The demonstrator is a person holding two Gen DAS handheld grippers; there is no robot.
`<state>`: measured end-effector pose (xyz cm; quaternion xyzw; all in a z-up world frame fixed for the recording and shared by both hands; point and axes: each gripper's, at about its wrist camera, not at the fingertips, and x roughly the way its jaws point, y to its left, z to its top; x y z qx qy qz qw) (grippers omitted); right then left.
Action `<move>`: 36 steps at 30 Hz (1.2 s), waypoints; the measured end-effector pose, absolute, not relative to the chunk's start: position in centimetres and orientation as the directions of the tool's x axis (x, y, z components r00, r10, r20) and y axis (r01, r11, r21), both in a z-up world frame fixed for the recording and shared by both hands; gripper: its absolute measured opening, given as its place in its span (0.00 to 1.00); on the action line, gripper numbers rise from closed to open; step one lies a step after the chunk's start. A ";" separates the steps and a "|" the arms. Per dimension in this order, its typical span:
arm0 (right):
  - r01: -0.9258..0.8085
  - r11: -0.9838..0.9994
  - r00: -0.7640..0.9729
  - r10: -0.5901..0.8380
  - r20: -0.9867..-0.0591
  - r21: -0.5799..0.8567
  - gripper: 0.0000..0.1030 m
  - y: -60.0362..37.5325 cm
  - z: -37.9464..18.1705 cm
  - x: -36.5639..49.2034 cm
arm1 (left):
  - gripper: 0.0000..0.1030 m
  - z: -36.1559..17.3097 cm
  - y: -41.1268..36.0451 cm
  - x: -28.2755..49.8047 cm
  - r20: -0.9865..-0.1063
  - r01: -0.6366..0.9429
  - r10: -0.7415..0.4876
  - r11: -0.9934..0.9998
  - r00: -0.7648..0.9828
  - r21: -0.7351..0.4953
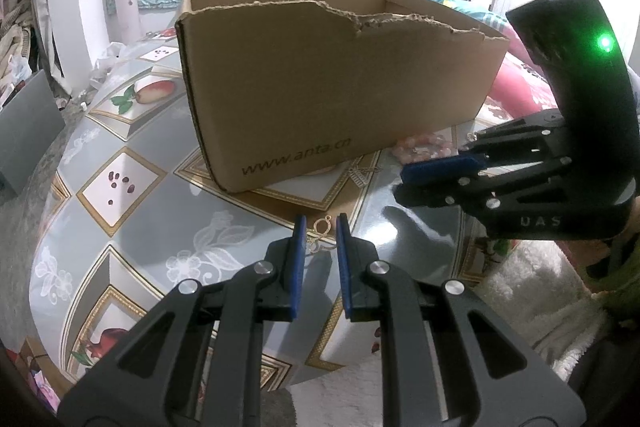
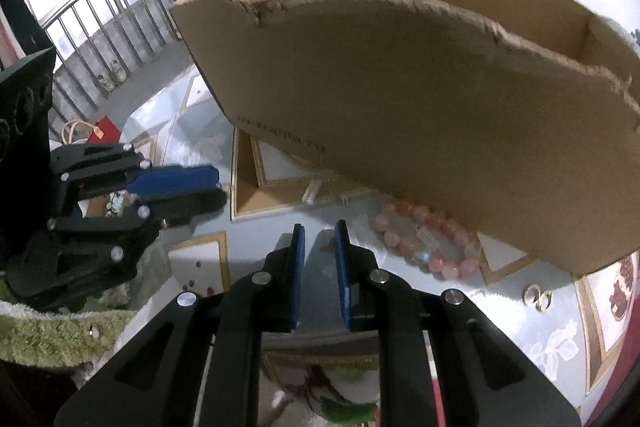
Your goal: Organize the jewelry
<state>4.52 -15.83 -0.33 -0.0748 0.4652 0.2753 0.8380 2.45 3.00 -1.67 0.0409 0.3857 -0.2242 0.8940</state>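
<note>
Jewelry lies loose on the patterned tablecloth (image 1: 120,131), none visibly in the cardboard box (image 1: 336,83) yet; box interior mostly hidden behind its torn front wall, so contents can't be confirmed. Pink bead bracelet (image 2: 424,243) sits lower center-right of the right wrist view, touching or just beside the box base. Pair of gold rings (image 2: 538,297) near it, lower right. Small clear hair clip or charm (image 2: 313,191) center, by the box foot; too blurred to tell which. Gold earring (image 1: 322,227), center-bottom of the left wrist view, shows between the left gripper (image 1: 321,231) tips.

Left gripper: jaws narrow with a gap; pads flank the earring, contact unclear, can't tell if it's pinched. Right gripper (image 2: 320,239): jaws narrow, nothing between them, hovering over bare cloth left of the bracelet.

Step, as judged: early pickup stage. Next move likely needs the left to close fully on the earring, lift clear over the torn rim, and release inside; thin metal may slip.
</note>
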 end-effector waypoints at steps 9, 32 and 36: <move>-0.546 0.835 0.467 0.371 -0.802 0.068 0.33 -14.1 -0.5 6.0 | 0.13 -1.6 3.3 2.4 -0.708 0.430 -0.369 0.897 0.602 -0.103; -0.551 0.831 0.422 0.361 -0.832 0.081 0.06 -14.1 -0.5 6.3 | 0.13 -1.6 3.5 2.3 -0.707 0.423 -0.363 0.901 0.607 -0.099; -0.541 0.834 0.423 0.381 -0.822 0.108 0.02 -14.3 -0.5 6.3 | 0.13 -1.6 3.5 2.1 -0.706 0.424 -0.364 0.900 0.608 -0.099</move>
